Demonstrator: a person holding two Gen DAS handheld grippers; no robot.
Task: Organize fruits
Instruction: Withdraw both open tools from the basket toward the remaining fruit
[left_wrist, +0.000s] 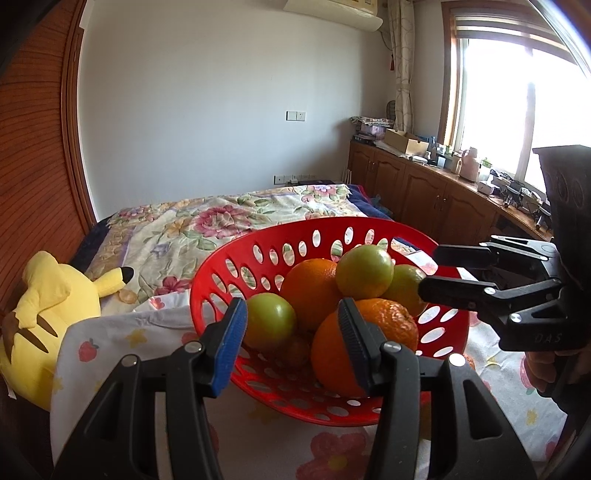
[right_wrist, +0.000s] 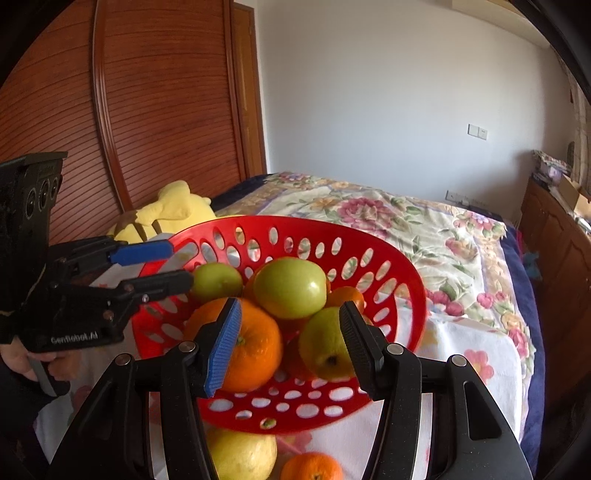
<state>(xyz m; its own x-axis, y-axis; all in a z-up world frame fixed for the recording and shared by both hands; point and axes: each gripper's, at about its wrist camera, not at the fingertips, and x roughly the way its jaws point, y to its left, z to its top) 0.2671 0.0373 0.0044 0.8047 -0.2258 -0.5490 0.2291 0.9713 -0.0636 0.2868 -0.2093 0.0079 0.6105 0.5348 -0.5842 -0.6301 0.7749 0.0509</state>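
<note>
On the far left of the bed, by the wooden headboard, lies a yellow Pikachu plush; leave it be. Your left gripper hangs with its jaws wide apart and nothing between them, at the near rim of the red perforated basket, which sits on the fruit-print cloth over the floral quilt. Inside the basket, green apples ride on top of oranges, a loose heap that will probably roll if you nudge it. Your right gripper is likewise spread open and empty, over the basket's right side. Outside it, at the cloth's near edge, wait a yellow pear-like fruit and a mandarin. Both look firm, smooth and round, so take each across its widest middle, gently, since the mandarin's skin likely gives.
</note>
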